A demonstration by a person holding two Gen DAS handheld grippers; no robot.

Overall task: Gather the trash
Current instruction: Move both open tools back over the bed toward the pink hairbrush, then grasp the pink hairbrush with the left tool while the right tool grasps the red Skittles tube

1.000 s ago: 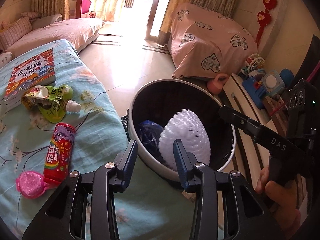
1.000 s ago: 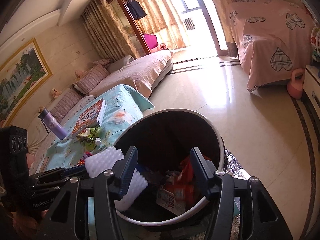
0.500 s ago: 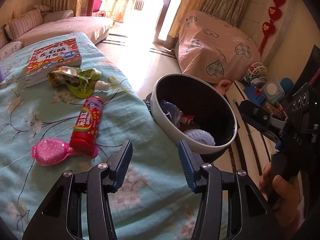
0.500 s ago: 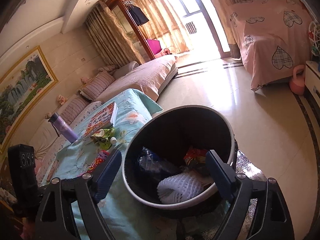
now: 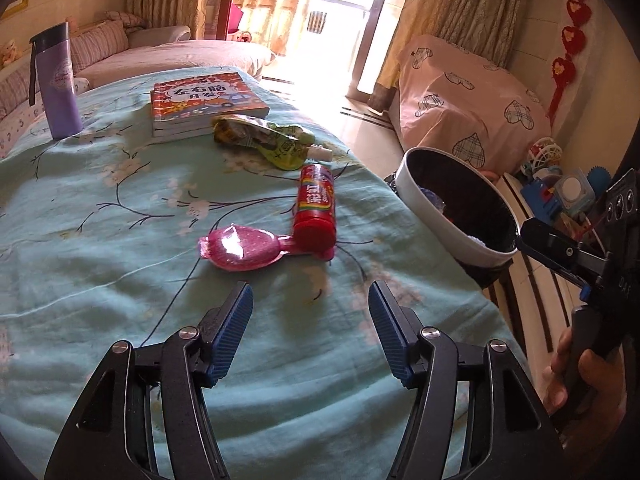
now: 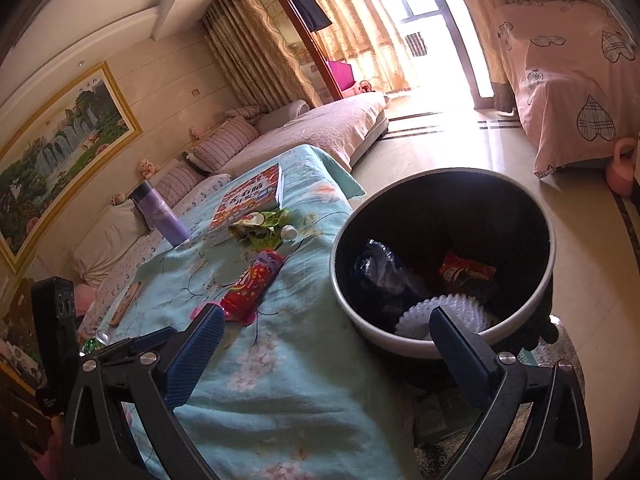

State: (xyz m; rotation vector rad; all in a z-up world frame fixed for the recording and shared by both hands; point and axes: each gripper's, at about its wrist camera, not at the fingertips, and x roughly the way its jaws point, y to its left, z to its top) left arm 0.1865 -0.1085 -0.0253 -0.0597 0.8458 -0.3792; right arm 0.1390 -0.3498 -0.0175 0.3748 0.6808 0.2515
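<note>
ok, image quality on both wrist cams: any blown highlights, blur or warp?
Left wrist view: balcony doorway blown out white, red candy tube slightly motion-smeared, dark fisheye vignette at the corners. Right wrist view: same window glare, curved walls from the lens, black interior of the white-rimmed trash bin underexposed.

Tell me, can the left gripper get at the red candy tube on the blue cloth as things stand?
Probably yes. The left gripper, jaws opening and empty, faces the red candy tube across bare cloth; only the pink wrapper touches the tube's near end.
</note>
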